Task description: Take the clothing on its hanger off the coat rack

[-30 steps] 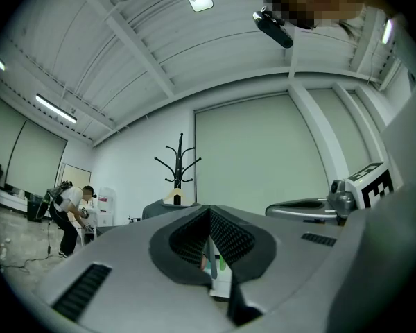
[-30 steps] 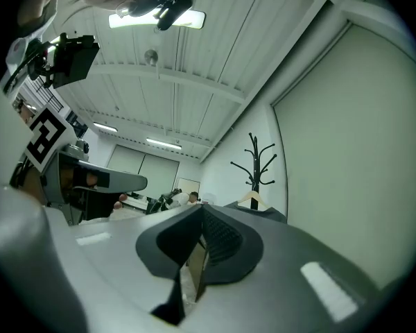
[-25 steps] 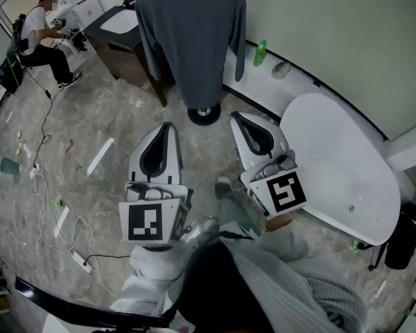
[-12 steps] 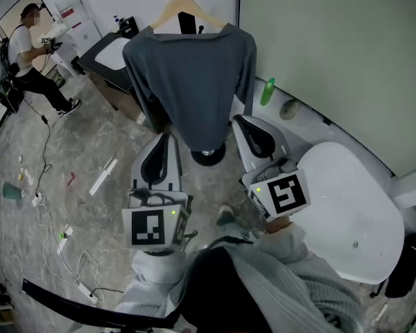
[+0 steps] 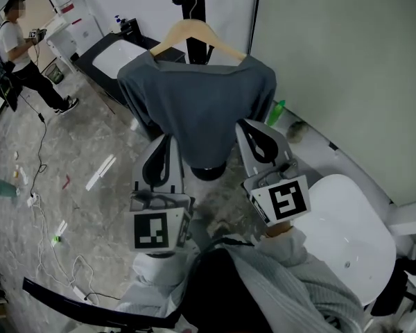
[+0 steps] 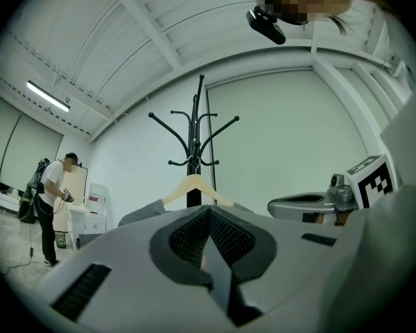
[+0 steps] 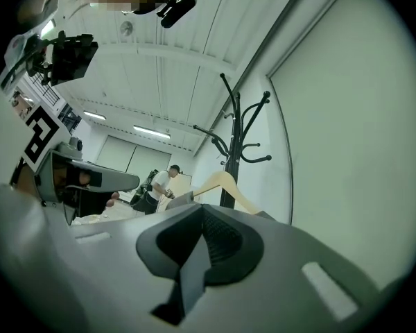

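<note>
Pointing forward and upward, the left tool [image 5: 163, 148] has its jaws pressed together with nothing between them. The right tool [image 5: 255, 136] beside it is likewise closed and empty. Both sit low in front of the person, well short of any grip.

Straight ahead and above them hangs the grey long-sleeved top [image 5: 197, 109] on a wooden hanger [image 5: 194, 33]. The hanger's hook is caught high on the black coat rack [image 5: 192, 5]. In the head view the top's hem drops between the two tool tips, so it lies centred on the pair and neither tool looks clearly nearer. The hanger's long axis runs left to right across the person's front, crosswise to the line of the tools. Each shoulder end slopes down toward one tool's side.

In the left gripper view the hanger [image 6: 194, 186] shows just over the closed jaws, with the rack's curved arms [image 6: 194, 127] well above it. To my eye the jaws must part and rise a good way. The hook would then need lifting clear of those arms and the pole behind the cloth.

Off to the right stand a white oval table [image 5: 347, 227] and a green bottle [image 5: 277, 111] by the wall. Another person [image 5: 14, 47] stands far left.
</note>
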Demonstrator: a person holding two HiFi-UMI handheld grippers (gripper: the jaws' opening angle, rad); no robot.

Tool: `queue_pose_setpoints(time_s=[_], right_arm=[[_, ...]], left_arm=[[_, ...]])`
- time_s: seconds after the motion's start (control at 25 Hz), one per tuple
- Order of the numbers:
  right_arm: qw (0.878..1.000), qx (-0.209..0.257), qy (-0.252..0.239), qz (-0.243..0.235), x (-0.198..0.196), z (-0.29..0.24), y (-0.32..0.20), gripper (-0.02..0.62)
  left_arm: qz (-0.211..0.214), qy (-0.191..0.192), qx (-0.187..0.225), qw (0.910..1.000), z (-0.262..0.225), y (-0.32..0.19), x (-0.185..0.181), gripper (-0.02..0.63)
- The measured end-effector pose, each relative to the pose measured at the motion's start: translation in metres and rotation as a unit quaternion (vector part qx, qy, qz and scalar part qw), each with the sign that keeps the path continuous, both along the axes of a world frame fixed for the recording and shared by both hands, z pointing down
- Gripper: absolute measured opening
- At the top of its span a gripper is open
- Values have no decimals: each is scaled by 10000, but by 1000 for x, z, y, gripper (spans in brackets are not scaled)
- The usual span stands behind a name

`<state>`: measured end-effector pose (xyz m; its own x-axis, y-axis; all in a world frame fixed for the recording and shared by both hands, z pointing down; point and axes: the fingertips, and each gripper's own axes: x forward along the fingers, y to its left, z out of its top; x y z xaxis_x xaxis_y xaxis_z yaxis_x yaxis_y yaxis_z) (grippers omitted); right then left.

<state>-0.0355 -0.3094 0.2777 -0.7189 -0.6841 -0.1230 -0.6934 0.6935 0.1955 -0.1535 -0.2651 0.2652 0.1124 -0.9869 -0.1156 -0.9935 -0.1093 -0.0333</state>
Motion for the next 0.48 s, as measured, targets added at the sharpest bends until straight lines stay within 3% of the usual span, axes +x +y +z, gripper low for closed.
queue_pose_setpoints(time_s=[0.24,0.48], right_arm=[[9996,88,59,272,-42,1,-66,3],[9952,412,9,886,-65,-21,-122,3]], left_arm=[[217,-52,30,9997,3,-74,-42,5],[842,-246,204,9959,-15,-139,-68,5]])
